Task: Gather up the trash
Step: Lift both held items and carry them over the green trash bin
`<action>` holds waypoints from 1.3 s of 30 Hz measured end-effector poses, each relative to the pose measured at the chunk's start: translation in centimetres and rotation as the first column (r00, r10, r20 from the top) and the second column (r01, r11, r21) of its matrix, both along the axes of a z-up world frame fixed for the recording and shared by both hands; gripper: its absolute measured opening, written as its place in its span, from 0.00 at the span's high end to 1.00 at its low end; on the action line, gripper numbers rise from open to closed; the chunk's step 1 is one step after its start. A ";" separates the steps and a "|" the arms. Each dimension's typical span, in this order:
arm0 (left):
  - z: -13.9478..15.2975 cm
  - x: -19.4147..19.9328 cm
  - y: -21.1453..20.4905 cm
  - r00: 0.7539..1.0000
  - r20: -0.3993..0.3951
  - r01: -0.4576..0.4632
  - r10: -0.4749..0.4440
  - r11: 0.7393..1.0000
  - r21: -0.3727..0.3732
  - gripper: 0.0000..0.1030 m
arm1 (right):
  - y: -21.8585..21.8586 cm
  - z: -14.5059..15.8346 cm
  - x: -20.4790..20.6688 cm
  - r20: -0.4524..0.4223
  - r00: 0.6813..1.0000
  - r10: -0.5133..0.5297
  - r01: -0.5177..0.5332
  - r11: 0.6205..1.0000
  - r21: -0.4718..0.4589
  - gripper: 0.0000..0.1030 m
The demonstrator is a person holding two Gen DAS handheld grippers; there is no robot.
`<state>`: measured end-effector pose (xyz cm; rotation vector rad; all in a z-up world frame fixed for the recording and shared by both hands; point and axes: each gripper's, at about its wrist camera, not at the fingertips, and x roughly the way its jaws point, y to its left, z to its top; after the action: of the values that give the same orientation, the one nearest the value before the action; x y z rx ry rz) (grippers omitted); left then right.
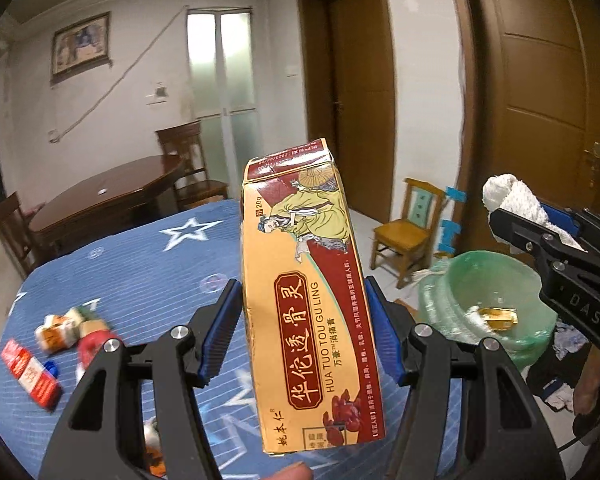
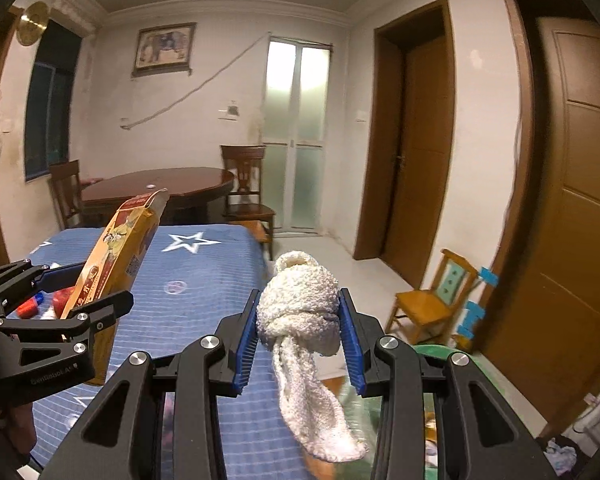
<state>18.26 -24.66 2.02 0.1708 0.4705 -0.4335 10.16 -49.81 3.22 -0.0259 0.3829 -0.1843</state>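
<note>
My left gripper [image 1: 302, 332] is shut on a tall orange and red ointment box [image 1: 304, 288] and holds it upright above the blue star-patterned table cover [image 1: 148, 264]. The box also shows in the right wrist view [image 2: 118, 264], held by the left gripper [image 2: 88, 296]. My right gripper [image 2: 300, 336] is shut on a knotted white cloth [image 2: 300, 312] whose tail hangs down. In the left wrist view the right gripper [image 1: 540, 232] holds the cloth [image 1: 516, 196] above a bin lined with a green bag [image 1: 496, 292].
Several small packets and a red box [image 1: 32, 372] lie on the cover at the left. Scraps lie in the green bag. A small wooden chair [image 1: 408, 232] stands by the doors. A dark round table [image 2: 160, 188] with chairs stands behind.
</note>
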 end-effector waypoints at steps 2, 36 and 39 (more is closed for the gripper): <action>0.0 0.0 -1.3 1.000 -0.006 0.029 -0.029 1.000 -0.002 0.43 | -2.0 0.0 -0.5 -0.007 0.999 -0.032 0.032 0.999 -0.009 0.63; -6.1 5.1 -24.9 0.847 -0.370 0.418 -0.382 0.908 0.017 0.43 | -29.9 -12.3 3.3 -0.402 0.903 -0.151 0.269 0.929 0.256 0.63; -7.1 5.7 -25.7 0.829 -0.412 0.427 -0.378 0.904 0.030 0.43 | -30.8 -13.5 4.2 -0.429 0.892 -0.141 0.276 0.922 0.270 0.63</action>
<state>23.94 -50.39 -5.06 0.3058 0.8715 -0.8685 14.32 -80.60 -10.25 0.3115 0.8289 -0.3325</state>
